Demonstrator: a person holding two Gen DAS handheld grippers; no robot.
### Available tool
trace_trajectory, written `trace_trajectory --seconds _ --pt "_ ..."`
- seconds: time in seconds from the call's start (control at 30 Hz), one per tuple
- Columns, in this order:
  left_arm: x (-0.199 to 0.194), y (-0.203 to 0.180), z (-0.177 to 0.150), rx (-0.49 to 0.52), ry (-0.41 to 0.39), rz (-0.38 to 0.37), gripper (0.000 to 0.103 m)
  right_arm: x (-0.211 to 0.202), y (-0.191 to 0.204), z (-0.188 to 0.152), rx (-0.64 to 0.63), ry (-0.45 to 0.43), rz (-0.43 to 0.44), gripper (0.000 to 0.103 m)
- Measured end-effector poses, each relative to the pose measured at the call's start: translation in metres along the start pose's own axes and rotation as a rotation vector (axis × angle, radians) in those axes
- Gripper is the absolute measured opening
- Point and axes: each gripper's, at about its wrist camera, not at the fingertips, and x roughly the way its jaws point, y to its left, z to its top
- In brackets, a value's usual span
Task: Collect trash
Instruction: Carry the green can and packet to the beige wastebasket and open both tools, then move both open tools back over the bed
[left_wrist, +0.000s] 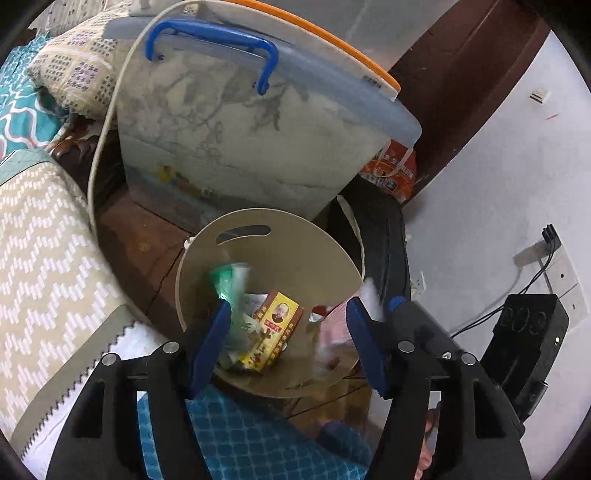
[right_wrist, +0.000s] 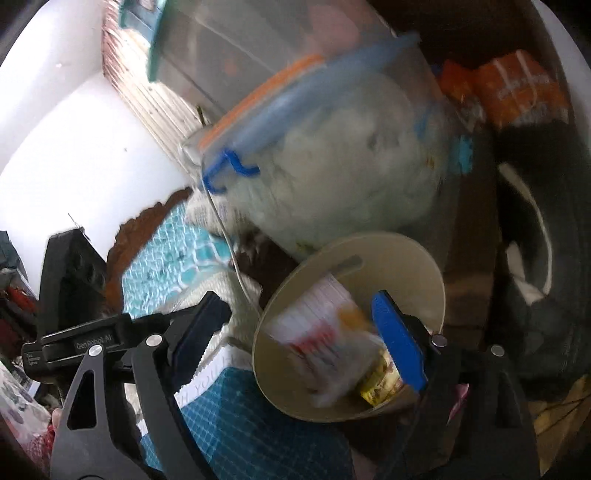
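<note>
- i have my left gripper over the mouth of the beige trash bin, fingers spread apart and clamping nothing.
- a blurred green and white wrapper sits just off the inner face of my left-hand finger, above the bin's opening; i cannot tell whether it touches the pad.
- inside the bin i see a yellow box with a portrait on it, lying tilted among other scraps, and a red and white packet against the bin's right wall.
- my right gripper is released too, fingers wide apart: the right-hand finger hangs over the bin, the left-hand one is outside it, over the bedding.
- in the right wrist view a blurred white and red packet lies in the bin's mouth between the fingers, touched by neither as far as i can tell; the yellow box shows under the blue pad.
- behind the bin stands a clear storage box with a blue handle and an orange-rimmed lid.
- a chevron-patterned quilt lies to the left, a black device with a green light by the white wall on the right.
- the right wrist picture is smeared, so fine detail there is lost.
</note>
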Motion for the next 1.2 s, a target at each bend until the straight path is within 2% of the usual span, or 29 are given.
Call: trace_trajectory --seconds 0.17,0.27,0.4,0.6,0.67,0.83,1.1,1.2 --pt "-0.056 0.012 -0.027 -0.013 -0.083 0.001 0.062 -0.012 0.02 -0.013 0.005 0.005 0.067 0.081" --pt "-0.103 0.022 -0.057 -0.012 -0.157 0.048 0.062 -0.016 0.039 -0.03 0.006 0.036 0.115 0.082" --pt "-0.165 0.049 -0.108 -0.038 -0.24 0.19 0.062 -0.015 0.073 -0.063 0.008 0.111 0.181 0.082" --pt "-0.238 0.092 -0.168 -0.148 -0.315 0.357 0.062 -0.009 0.138 -0.118 -0.072 0.222 0.239 0.082" --pt "-0.263 0.105 -0.19 -0.192 -0.345 0.39 0.062 -0.007 0.158 -0.134 -0.104 0.254 0.254 0.082" --pt "-0.308 0.134 -0.227 -0.263 -0.379 0.536 0.062 -0.002 0.211 -0.172 -0.214 0.34 0.291 0.082" --pt "-0.372 0.184 -0.285 -0.417 -0.438 0.673 0.062 0.003 0.28 -0.219 -0.346 0.443 0.339 0.082" --pt "-0.399 0.201 -0.311 -0.447 -0.459 0.794 0.062 0.004 0.302 -0.235 -0.392 0.472 0.355 0.082"
